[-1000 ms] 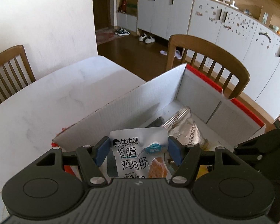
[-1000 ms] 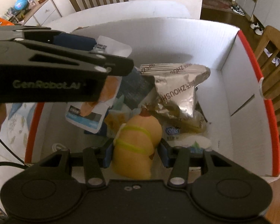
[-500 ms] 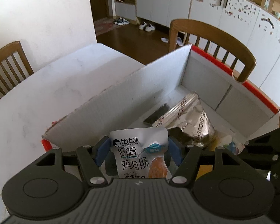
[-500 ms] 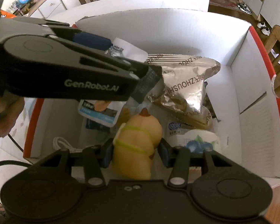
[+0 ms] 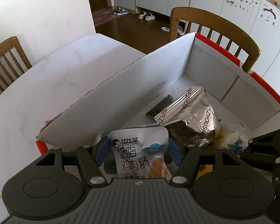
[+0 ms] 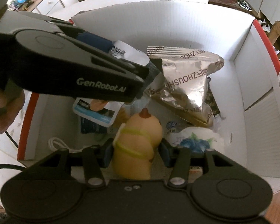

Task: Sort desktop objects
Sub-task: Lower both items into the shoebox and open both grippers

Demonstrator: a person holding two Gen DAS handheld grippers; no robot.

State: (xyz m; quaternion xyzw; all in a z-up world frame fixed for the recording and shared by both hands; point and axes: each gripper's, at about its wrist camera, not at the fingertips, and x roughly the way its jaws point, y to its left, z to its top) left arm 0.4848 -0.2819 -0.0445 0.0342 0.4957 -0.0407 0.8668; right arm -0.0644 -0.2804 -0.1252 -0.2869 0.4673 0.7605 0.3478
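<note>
Over open white corrugated box with red rim (image 5: 222,49) on white counter (image 5: 52,85): both tools lower than a second ago, box interior closer. Left tool (image 5: 139,152) pinching white printed sausage pouch (image 5: 140,155); right tool (image 6: 135,150) pinching yellow rubber duck toy (image 6: 138,140). Both items above box, release likely next. Below: crinkled silver foil snack bag (image 6: 184,82), white blueberry-print packet (image 6: 197,140), white cable coil (image 6: 56,142). Left tool crowds right tool's drop path.

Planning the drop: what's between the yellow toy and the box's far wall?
The silver foil bag lies between toy and far wall, seen in the right wrist view.
</note>
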